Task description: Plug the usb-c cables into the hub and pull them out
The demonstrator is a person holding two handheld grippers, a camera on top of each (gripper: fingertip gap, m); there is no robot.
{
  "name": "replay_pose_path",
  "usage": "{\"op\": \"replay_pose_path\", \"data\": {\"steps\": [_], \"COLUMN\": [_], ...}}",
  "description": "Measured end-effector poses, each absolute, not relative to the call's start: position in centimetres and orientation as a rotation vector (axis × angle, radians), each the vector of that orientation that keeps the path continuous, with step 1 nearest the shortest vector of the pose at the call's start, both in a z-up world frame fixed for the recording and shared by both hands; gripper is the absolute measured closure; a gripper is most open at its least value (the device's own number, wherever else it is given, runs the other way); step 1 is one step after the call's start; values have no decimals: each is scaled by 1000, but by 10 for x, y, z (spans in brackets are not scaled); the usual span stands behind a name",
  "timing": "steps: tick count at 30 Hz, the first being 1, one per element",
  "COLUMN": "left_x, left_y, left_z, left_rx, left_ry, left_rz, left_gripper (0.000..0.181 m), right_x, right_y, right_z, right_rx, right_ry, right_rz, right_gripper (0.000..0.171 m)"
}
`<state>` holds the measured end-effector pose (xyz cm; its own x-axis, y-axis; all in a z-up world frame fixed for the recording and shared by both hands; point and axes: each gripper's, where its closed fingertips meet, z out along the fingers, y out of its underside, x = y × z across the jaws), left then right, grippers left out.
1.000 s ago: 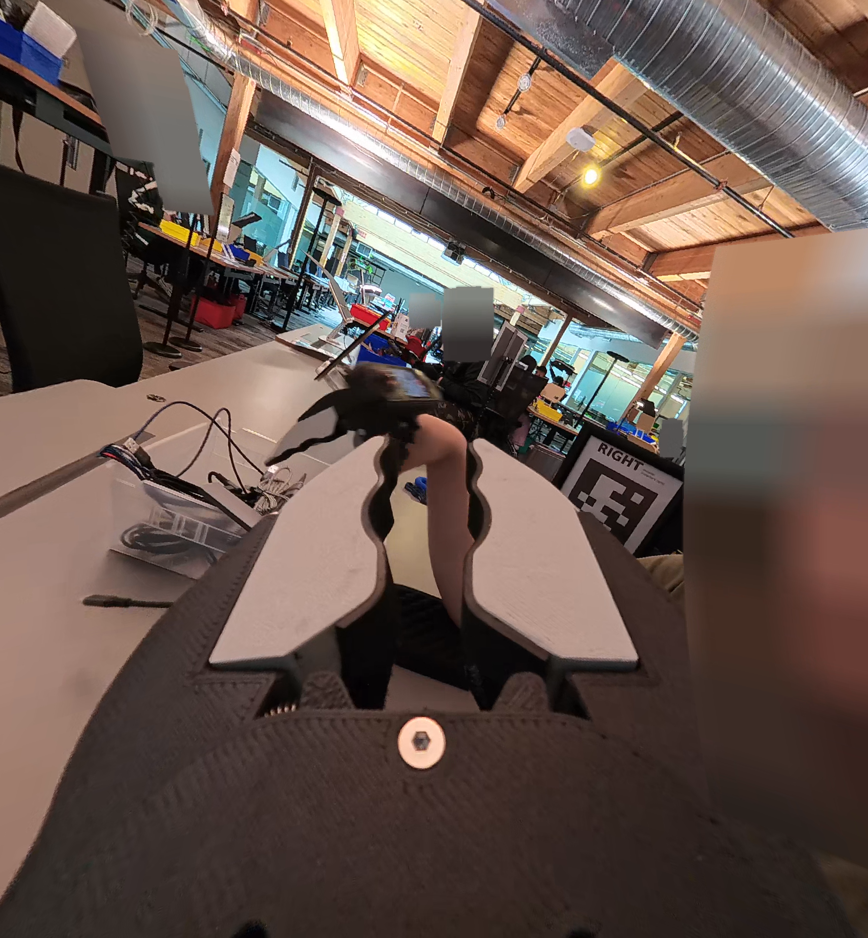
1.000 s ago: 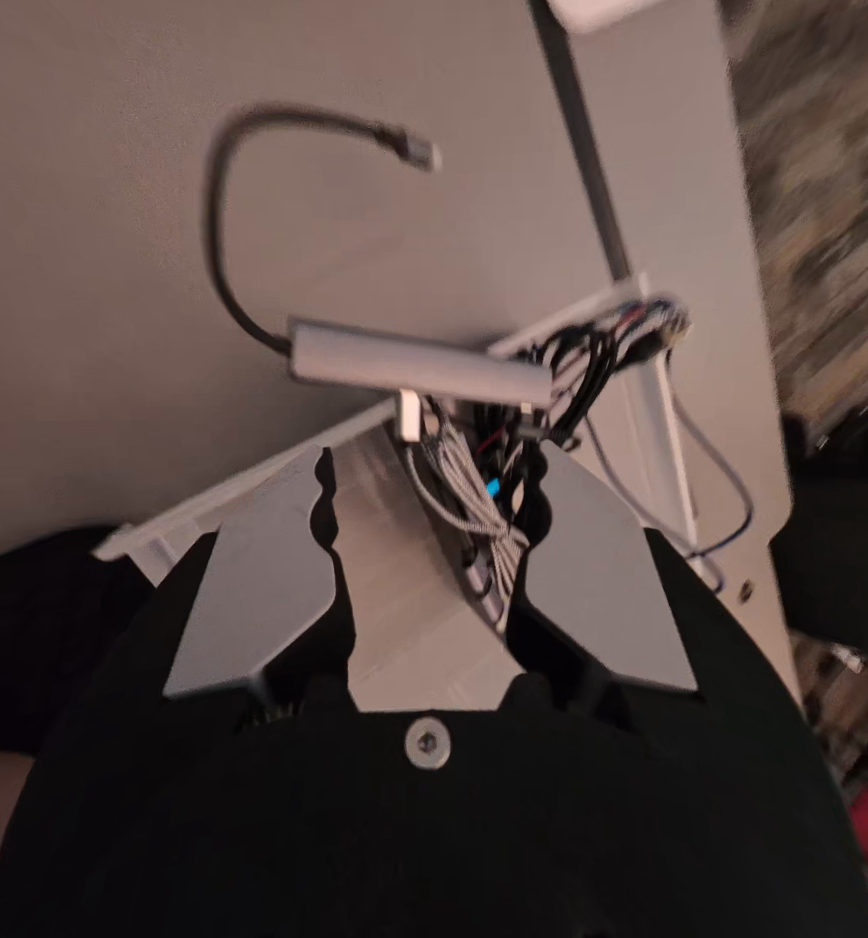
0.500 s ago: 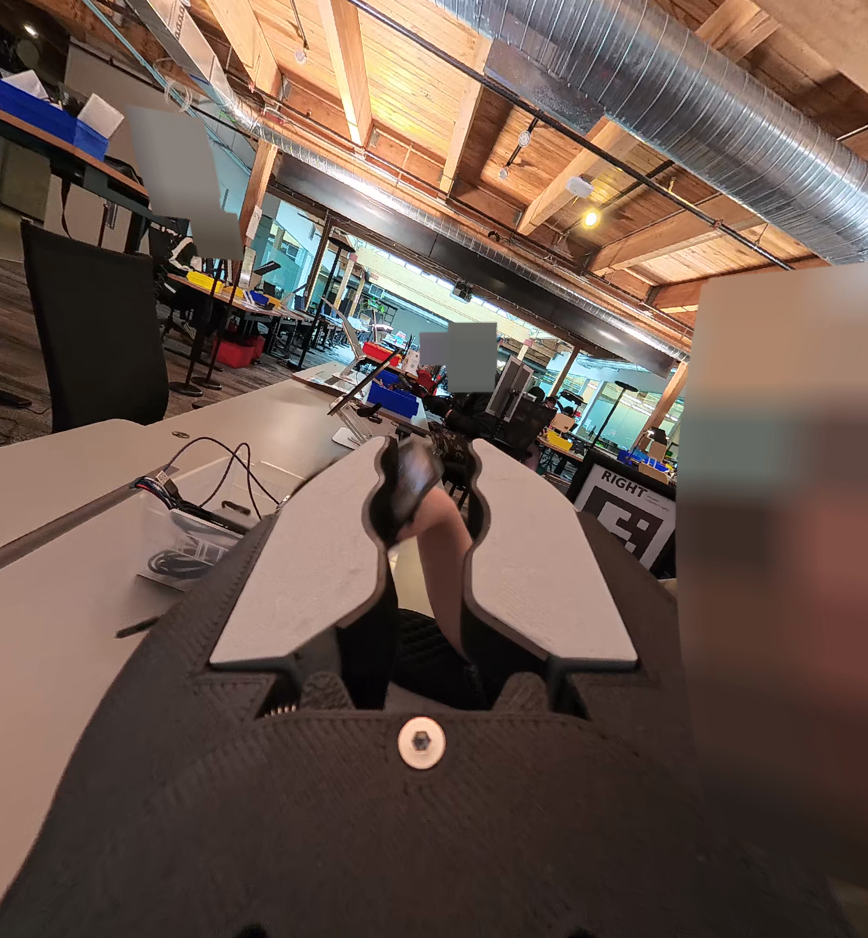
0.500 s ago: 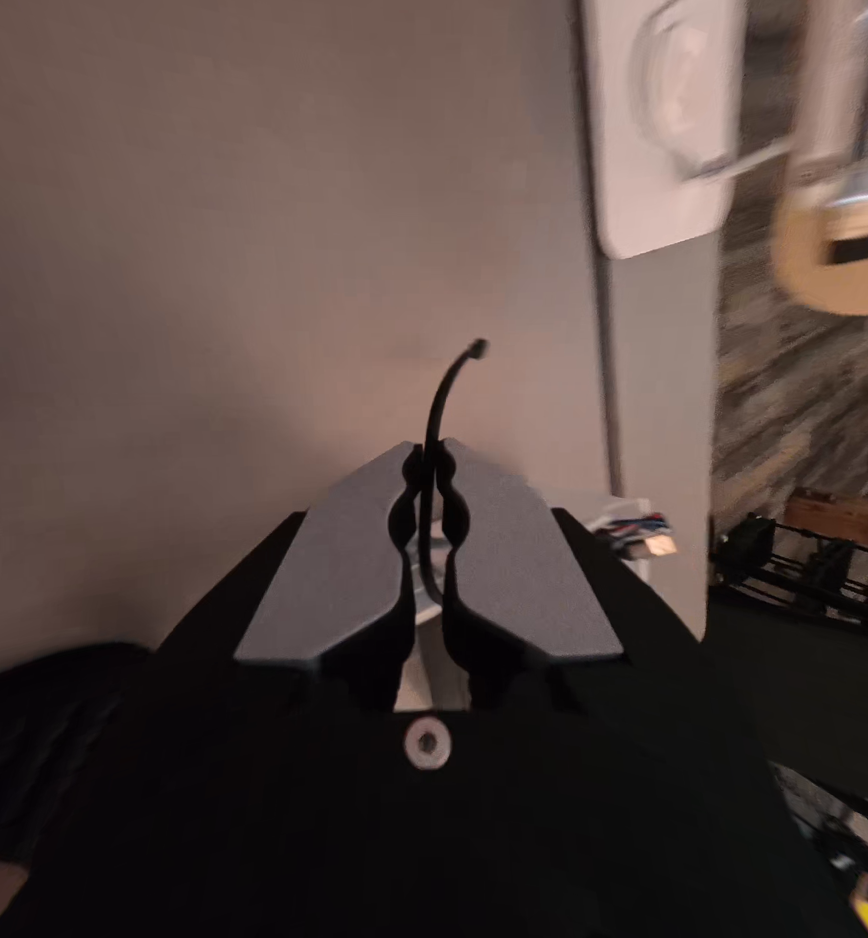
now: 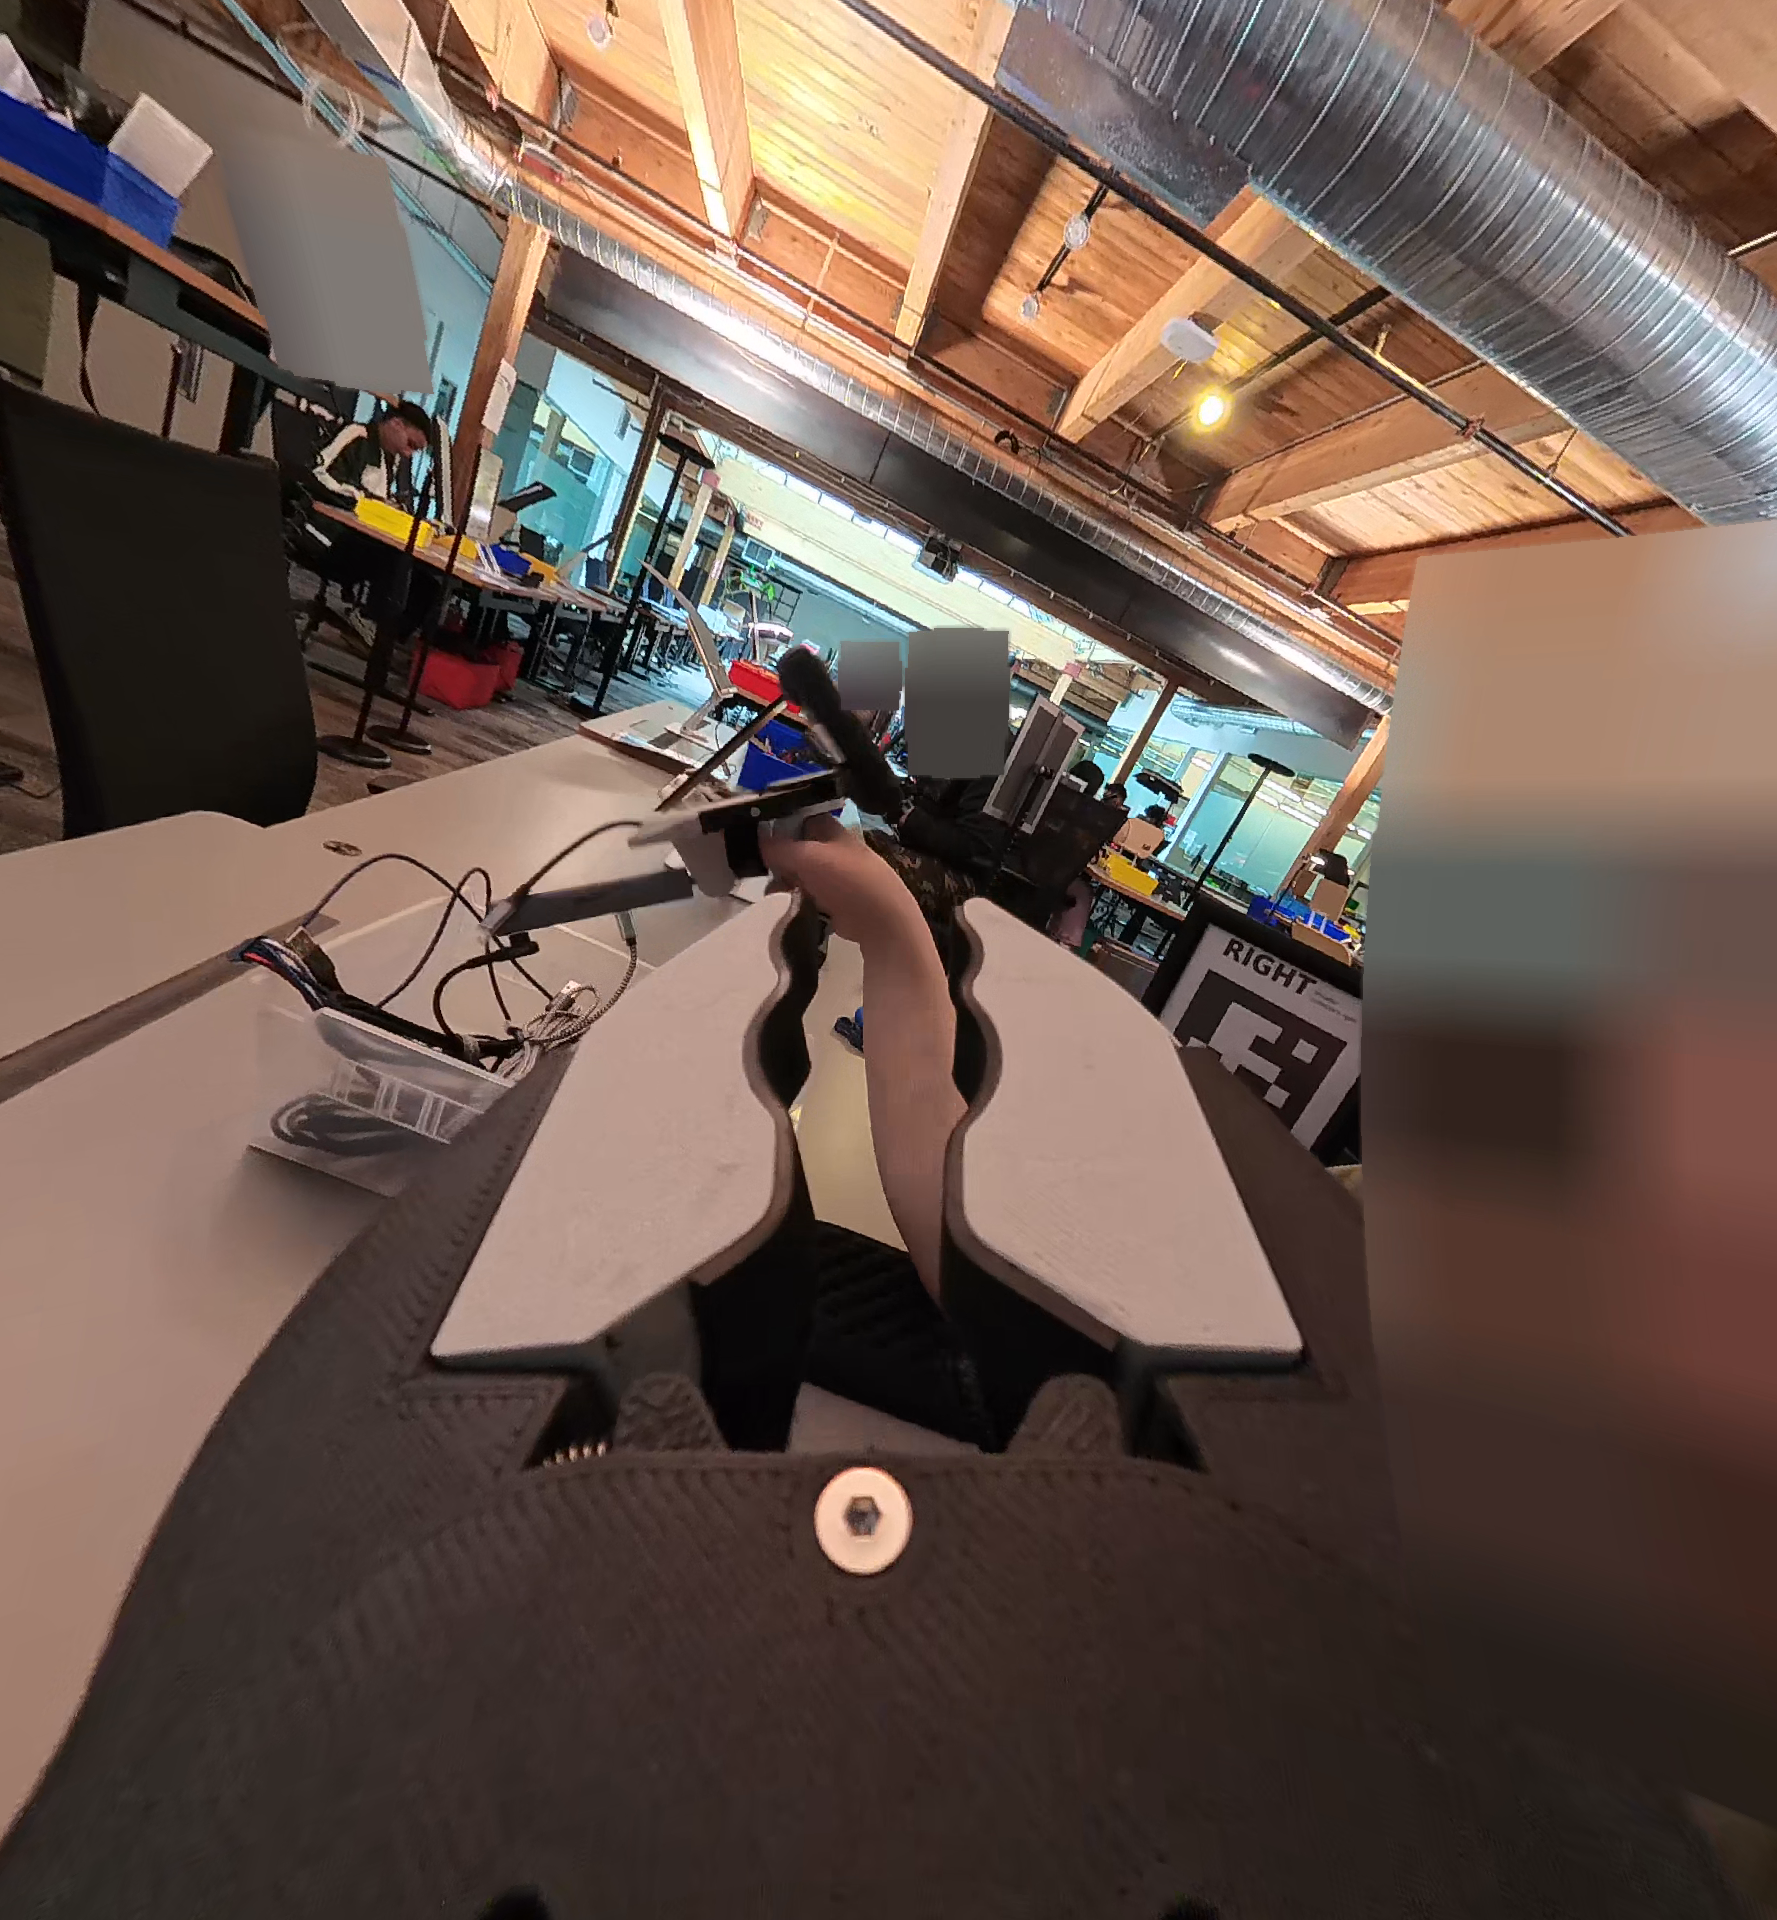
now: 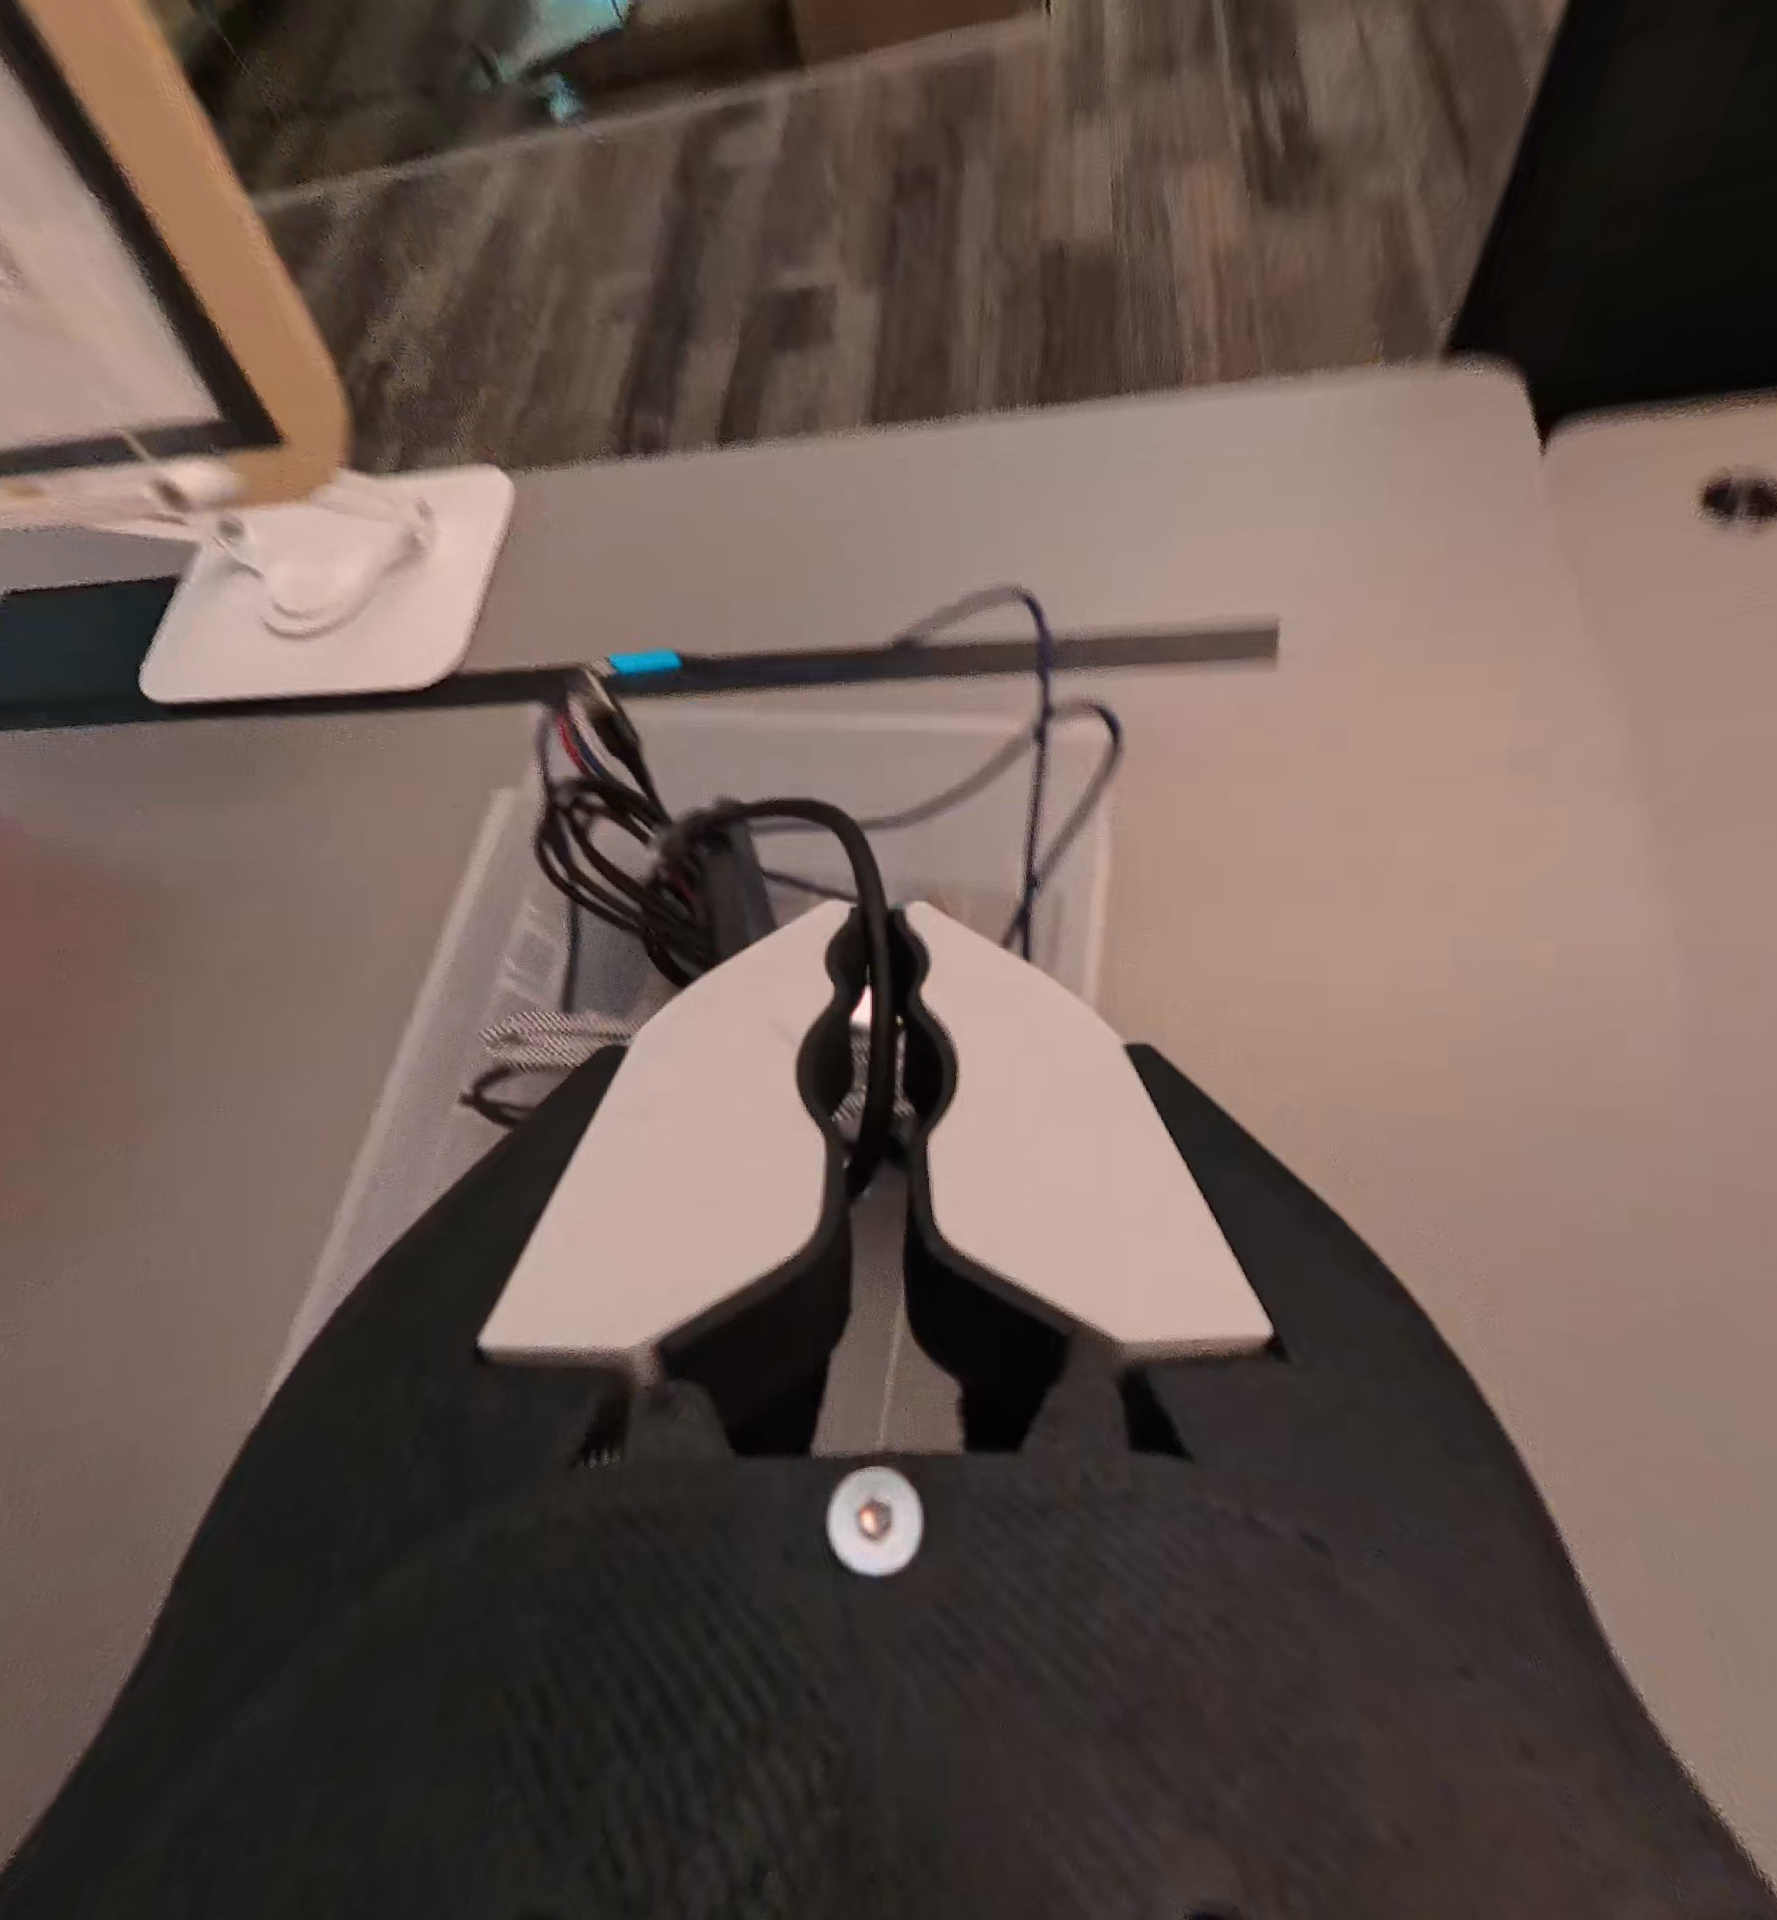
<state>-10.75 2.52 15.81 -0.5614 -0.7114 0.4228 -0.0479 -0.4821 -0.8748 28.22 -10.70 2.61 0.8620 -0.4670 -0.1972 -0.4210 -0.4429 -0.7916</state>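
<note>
My left gripper (image 5: 879, 914) is open and empty, held above the grey table and tilted up toward the room. Past it, my right gripper (image 5: 749, 831) holds the grey usb hub (image 5: 593, 899) in the air above a clear box (image 5: 375, 1081) of cables. A black cable (image 5: 468, 977) and a braided cable (image 5: 603, 987) hang from the hub into the box. In the right wrist view my right gripper (image 6: 879, 914) is shut on the hub (image 6: 863, 1340), seen edge-on between the fingers. The hub's black lead (image 6: 842, 831) loops out past the fingertips over the box (image 6: 427, 987).
A white monitor stand base (image 6: 323, 592) sits at the far left by a dark seam (image 6: 967, 649) in the table. A black chair (image 5: 157, 623) stands beyond the table edge. A black-and-white marker board (image 5: 1268, 1039) is at the right.
My right gripper has shut on the hub, lifted it off the box and swung round over the box. My left gripper has stayed open, shifting only a little.
</note>
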Motion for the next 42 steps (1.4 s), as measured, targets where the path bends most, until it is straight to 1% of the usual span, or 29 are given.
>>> {"op": "replay_pose_path", "data": {"steps": [1,3,7,11,13,17,21,25,27,31,34,37,42], "left_x": [-107,-105,-101,-98,-97,-96,-96,-97,-98,-101,-108,-116,-136], "left_y": [25,25,25,22,21,20,19,16,15,17,22,34,71], "left_z": [157,155,151,147,146,144,144,144,145,148,154,159,157], "left_rx": [-1147,-1155,-1177,-1191,-1197,-1206,-1206,-1203,-1201,-1195,-1181,-1184,-1312], "left_ry": [1272,1274,1277,1291,1299,1309,1311,1319,1326,1325,1301,1265,1207], "left_rz": [-2090,-2093,-2099,-2098,-2097,-2099,-2105,-2120,-2126,-2118,-2114,-2066,-1826], "left_gripper": [158,158,158,158,158,158,158,158,158,158,157,156,150], "right_x": [289,298,300,303,299,299,302,309,310,306,307,310,311], "right_y": [-116,-126,-120,-122,-113,-103,-98,-93,-87,-83,-88,-104,-134], "right_z": [14,-3,-22,-60,-68,-73,-80,-81,-75,-55,-35,-26,-15], "right_rx": [-2122,-2147,-2141,-2338,-2381,-2437,-2494,-2504,-2464,-2386,-2339,-2378,-2442], "right_ry": [684,712,702,709,615,442,137,28,17,-16,-2,52,216], "right_rz": [-31,22,169,112,114,3,-256,-446,-485,-522,-575,-636,-638], "right_gripper": [167,166,167,168,169,168,163,155,139,123,120,119,116]}}
